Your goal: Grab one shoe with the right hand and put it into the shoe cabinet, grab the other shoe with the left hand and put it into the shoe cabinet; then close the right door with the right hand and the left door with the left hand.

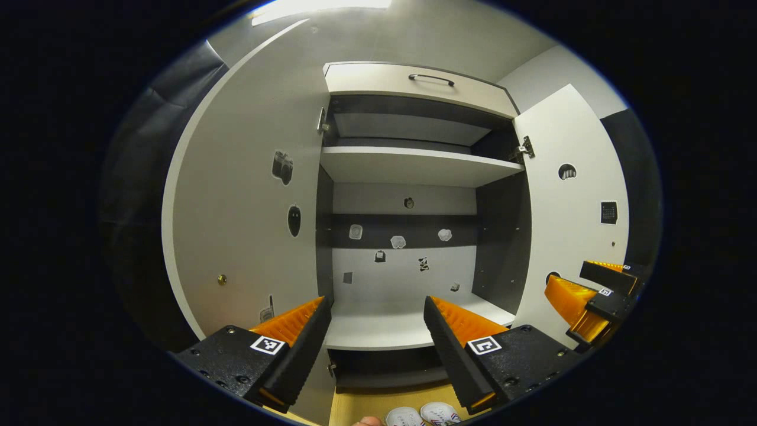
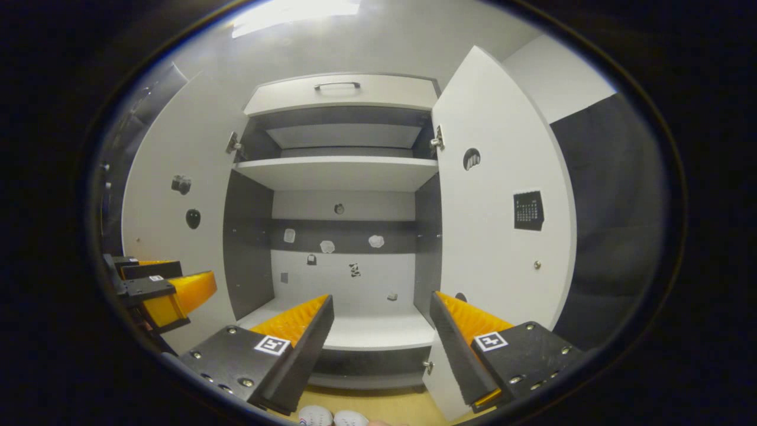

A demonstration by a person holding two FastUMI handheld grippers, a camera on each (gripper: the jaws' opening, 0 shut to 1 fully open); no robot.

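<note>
Both doors of the shoe cabinet (image 1: 414, 165) stand wide, its shelves bare. The pair of white sneakers (image 1: 423, 415) sits on the wooden floor below. Left gripper (image 1: 375, 331) and right gripper (image 2: 381, 328) hang spread, holding nothing (grabbing looks due): the right must dip toward a sneaker.

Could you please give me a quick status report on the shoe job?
Left gripper and right gripper open, empty. Shoes on floor. Left door, right door open; shelf unobstructed.
</note>
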